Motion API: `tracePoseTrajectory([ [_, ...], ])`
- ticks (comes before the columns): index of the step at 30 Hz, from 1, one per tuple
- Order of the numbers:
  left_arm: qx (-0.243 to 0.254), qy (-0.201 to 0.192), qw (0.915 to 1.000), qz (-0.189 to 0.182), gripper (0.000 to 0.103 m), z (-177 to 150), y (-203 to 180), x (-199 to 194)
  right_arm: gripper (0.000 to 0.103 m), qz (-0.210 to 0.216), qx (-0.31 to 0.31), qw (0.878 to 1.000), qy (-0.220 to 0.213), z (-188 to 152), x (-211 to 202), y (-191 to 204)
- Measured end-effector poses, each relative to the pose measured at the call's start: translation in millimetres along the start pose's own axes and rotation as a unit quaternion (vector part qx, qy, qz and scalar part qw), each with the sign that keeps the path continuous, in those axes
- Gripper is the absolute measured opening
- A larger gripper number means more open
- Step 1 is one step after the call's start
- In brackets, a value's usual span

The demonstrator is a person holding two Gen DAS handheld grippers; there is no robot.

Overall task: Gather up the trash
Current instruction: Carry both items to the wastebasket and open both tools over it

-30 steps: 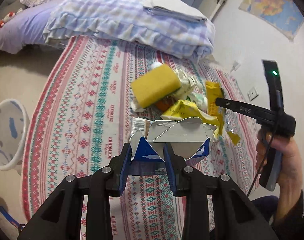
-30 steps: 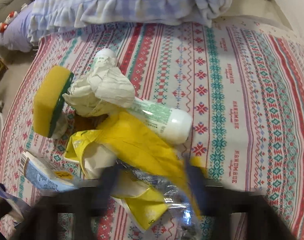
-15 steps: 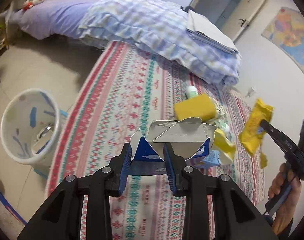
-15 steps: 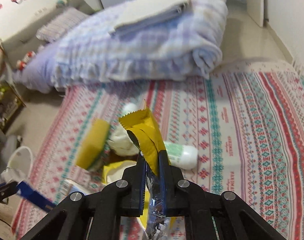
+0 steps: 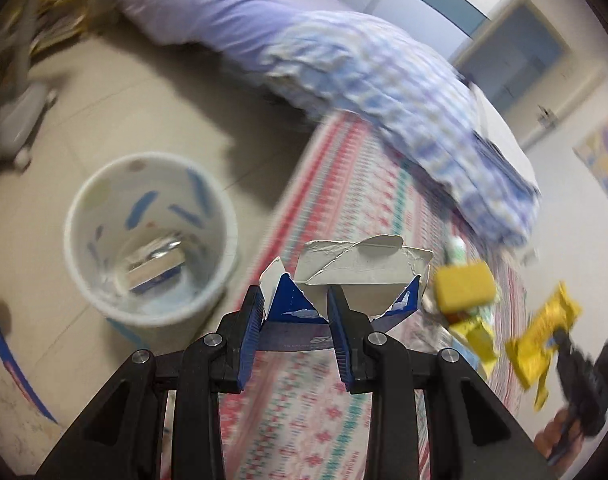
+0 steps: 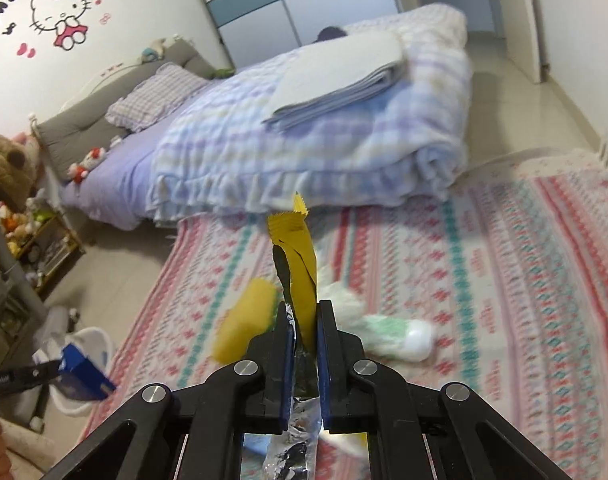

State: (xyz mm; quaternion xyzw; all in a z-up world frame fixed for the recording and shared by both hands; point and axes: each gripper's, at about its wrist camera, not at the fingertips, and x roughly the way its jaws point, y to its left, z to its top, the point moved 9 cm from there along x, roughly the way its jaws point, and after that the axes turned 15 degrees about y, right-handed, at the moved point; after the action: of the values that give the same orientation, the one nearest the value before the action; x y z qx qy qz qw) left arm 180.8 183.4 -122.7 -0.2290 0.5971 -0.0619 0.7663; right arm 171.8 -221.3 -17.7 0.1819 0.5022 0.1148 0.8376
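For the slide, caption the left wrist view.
Left tongs carry a torn blue carton toward the white bin beside the patterned rug.

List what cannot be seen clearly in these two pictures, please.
- Print on the blue carton: left view, hidden by the left gripper.
- Lower end of the yellow wrapper: right view, hidden between the right gripper fingers.
- Item inside the bin: left view, motion blur.
- Bottle label: right view, blurred.

Torn blue carton [image 5: 356,280] and upright yellow foil wrapper [image 6: 295,256], both aloft over rug.
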Motion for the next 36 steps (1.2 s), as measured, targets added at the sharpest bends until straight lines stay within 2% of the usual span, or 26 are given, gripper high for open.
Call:
tracePoseTrajectory([
  [2, -0.034, 0.0, 0.9994, -0.005, 0.035, 6, 25, -3, 0.009, 0.048, 0.014, 0.999, 0.008, -3, 4, 12],
  [7, -0.103, -0.006, 0.9945, -0.018, 0.035, 17, 77, -14, 0.009, 0.087, -0.005, 0.996, 0.035, -14, 24, 54],
  [11, -0.131, -0.015, 0.9913, -0.004, 0.035, 24, 102, -19, 0.009, 0.112, -0.019, 0.992, 0.063, -24, 49, 91],
  [19, -0.163, -0.002, 0.9866, 0.01, 0.035, 29, 131, -9, 0.009, 0.148, -0.033, 0.982, 0.115, -45, 108, 163],
  [26, -0.202, 0.005, 0.9793, 0.004, 0.035, 34, 158, -3, 0.009, 0.175, -0.055, 0.972, 0.15, -61, 156, 232],
  [29, -0.214, 0.015, 0.9766, -0.009, 0.036, 37, 162, 3, 0.009, 0.194, -0.05, 0.966, 0.163, -63, 179, 259],
  [32, -0.223, 0.029, 0.9739, -0.033, 0.036, 38, 161, 9, 0.009, 0.2, -0.055, 0.962, 0.179, -65, 200, 284],
  [36, -0.228, 0.029, 0.9722, -0.044, 0.037, 38, 163, 7, 0.009, 0.198, -0.065, 0.959, 0.191, -67, 222, 305],
])
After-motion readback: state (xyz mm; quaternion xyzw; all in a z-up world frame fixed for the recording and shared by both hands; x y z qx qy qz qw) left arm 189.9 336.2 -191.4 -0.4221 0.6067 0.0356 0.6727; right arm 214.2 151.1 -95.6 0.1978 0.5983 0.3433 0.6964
